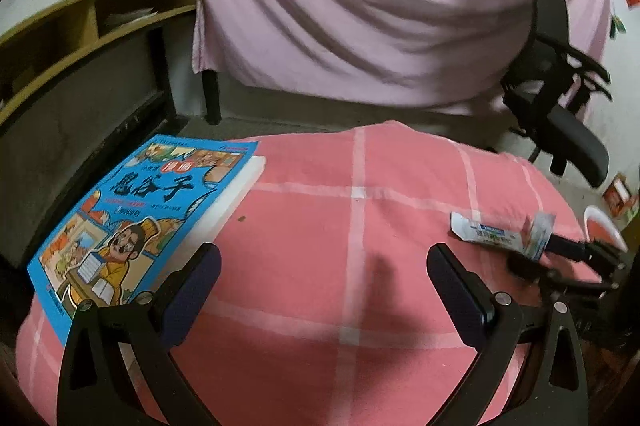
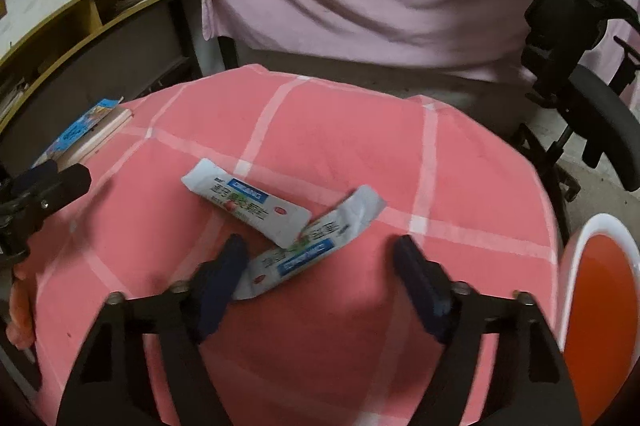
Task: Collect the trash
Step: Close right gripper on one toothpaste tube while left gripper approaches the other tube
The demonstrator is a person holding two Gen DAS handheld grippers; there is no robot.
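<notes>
Two white and blue empty wrappers lie crossed on the pink checked tablecloth (image 2: 400, 145). The far wrapper (image 2: 244, 201) lies flat. The near wrapper (image 2: 308, 254) lies between the fingers of my right gripper (image 2: 322, 258), which is open around it and close over the cloth. In the left wrist view the wrappers (image 1: 496, 234) show at the right with the right gripper's fingertips (image 1: 568, 246) beside them. My left gripper (image 1: 324, 266) is open and empty above the bare cloth (image 1: 320, 226), left of the wrappers.
A blue picture book (image 1: 136, 218) lies on the table's left edge. A red and white bin (image 2: 600, 306) stands at the right, below the table edge. A black office chair (image 2: 592, 97) stands behind right. A pink sheet (image 1: 360, 5) hangs at the back. Wooden shelves (image 1: 80, 21) are at the left.
</notes>
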